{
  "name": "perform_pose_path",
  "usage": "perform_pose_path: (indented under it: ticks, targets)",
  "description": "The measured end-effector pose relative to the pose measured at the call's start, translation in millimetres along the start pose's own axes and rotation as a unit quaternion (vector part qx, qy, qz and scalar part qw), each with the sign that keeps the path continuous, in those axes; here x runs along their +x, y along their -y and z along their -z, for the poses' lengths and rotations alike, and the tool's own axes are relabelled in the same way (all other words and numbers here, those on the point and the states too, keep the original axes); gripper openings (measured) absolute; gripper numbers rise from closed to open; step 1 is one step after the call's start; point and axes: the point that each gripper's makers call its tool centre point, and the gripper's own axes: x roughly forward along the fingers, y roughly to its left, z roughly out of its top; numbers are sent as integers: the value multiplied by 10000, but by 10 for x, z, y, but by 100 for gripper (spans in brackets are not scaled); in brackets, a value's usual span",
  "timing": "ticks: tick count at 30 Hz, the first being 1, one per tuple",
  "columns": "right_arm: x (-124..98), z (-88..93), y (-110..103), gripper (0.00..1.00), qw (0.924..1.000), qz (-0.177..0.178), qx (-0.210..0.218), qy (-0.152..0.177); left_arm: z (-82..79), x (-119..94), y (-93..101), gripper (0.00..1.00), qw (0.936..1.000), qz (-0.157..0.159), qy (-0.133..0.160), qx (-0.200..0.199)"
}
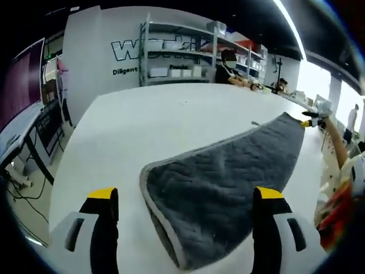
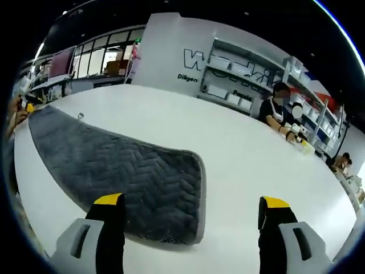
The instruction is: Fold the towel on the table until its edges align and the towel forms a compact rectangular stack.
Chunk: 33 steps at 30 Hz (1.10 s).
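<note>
Towel (image 1: 228,188) lies flat on the white bench (image 1: 142,131), not folded yet
Left gripper (image 1: 185,208) and right gripper (image 2: 191,214) have jaws wide apart, holding nothing; grab both near corners evenly

white wall with dark lettering (image 1: 134,50) at 12 o'clock; grey shelving with boxes (image 1: 177,54) before it; ceiling light strip (image 1: 291,25) at 1 o'clock; windows (image 2: 100,57) at 10 o'clock.

Hand-held gripper (image 1: 185,200): black jaws, yellow tips, seemingly pale grey housings.
</note>
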Motion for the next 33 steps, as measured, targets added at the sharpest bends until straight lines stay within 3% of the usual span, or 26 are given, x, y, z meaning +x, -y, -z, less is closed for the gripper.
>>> perform_pose_path:
  ticks: [6, 12, 16, 21, 25, 31, 33]
  targets:
    - [-23, 54, -17, 99, 10000, -43, 49, -12, -88, 75, -35, 90, 10000, -68, 13, 39]
    - [-45, 55, -35, 99, 10000, -40, 30, 48, -270, 193, -159, 74, 9996, -176, 230, -19]
    - [-53, 61, -53, 99, 10000, -62, -11, 59, -253, 292, -288, 63, 9988, -431, 22, 250]
    - [-68, 98, -76, 97, 9999, -72, -102, 16, -213, 415, -317, 32, 9984, -349, -133, 424]
    - [-71, 132, -84, 97, 9999, -93, -137, -38, -110, 487, -356, 27, 9961, -455, -459, 603]
    - [-75, 148, -86, 96, 9999, -108, -115, -32, -134, 471, -428, 7, 9929, -633, -447, 908]
    - [-75, 149, -85, 96, 9999, -108, -126, -35, -122, 463, -430, 6, 9921, -630, -489, 968]
